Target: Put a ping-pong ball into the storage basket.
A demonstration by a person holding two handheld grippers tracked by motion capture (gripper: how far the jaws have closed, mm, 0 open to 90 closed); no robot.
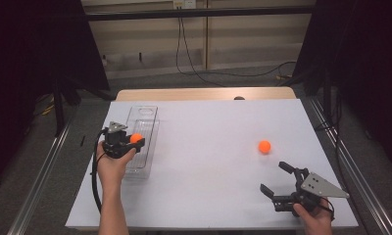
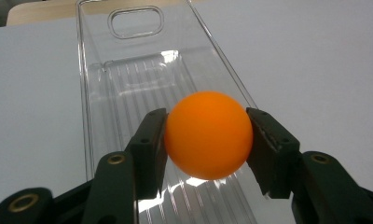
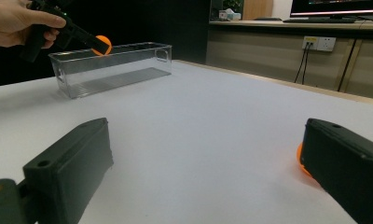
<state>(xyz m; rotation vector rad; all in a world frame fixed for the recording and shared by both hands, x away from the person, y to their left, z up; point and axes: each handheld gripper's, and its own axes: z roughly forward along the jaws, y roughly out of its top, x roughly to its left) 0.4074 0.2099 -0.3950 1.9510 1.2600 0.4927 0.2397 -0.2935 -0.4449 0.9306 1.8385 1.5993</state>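
At the near right edge of the white table (image 1: 208,161), the right gripper (image 1: 277,178) is resting with its jaws spread wide and holding nothing. Just beyond it, a loose orange ball (image 1: 264,146) is lying on the table. Farther left, the left gripper (image 1: 133,142) is clamping a second orange ball (image 2: 208,134) above the clear plastic bin (image 2: 96,84).
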